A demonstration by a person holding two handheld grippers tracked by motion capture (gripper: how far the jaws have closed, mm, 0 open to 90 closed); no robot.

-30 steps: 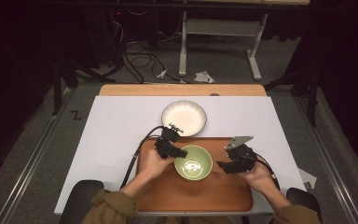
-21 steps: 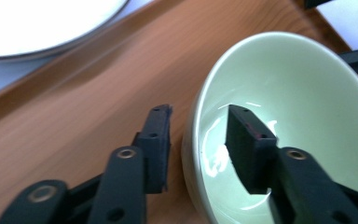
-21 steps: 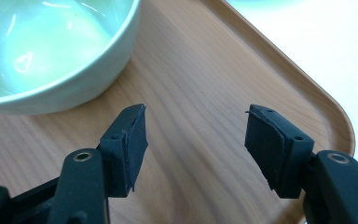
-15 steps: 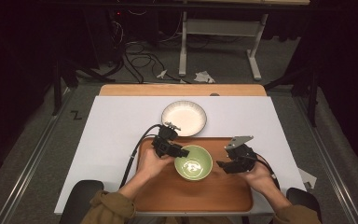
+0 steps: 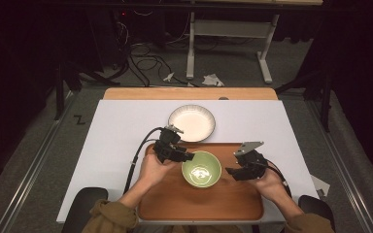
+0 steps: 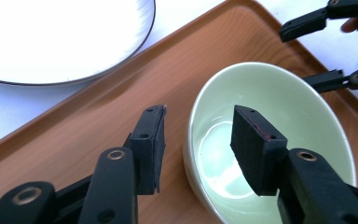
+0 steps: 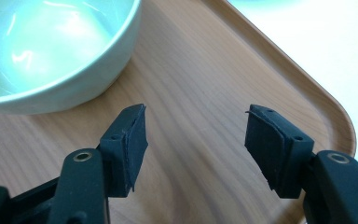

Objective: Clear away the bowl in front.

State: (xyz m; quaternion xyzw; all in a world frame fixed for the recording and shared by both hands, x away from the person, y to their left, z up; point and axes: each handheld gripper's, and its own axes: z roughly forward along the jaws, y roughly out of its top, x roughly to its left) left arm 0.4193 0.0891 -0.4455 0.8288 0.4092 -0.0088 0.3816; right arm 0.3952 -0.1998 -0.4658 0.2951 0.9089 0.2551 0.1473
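A pale green bowl (image 5: 201, 170) stands on a brown wooden tray (image 5: 175, 204). My left gripper (image 5: 187, 158) hovers at the bowl's left rim. In the left gripper view, my left gripper (image 6: 200, 140) has just been opening. It now straddles the rim of the bowl (image 6: 284, 107), one pad outside and one inside, neither pressing on it. My right gripper (image 5: 230, 172) hangs open to the right of the bowl. In the right gripper view, my right gripper (image 7: 196, 135) has bare tray (image 7: 214, 70) between its fingers, with the bowl (image 7: 51, 46) at upper left.
A white plate (image 5: 192, 122) with a dark rim lies on the white tabletop (image 5: 116, 145) just beyond the tray's far edge. Black cables trail from both grippers toward the person. Floor, cables and a desk frame lie past the table's far side.
The left gripper's jaws have spread apart at the bowl's rim and the hand has lifted slightly. The bowl and the right gripper have stayed put.
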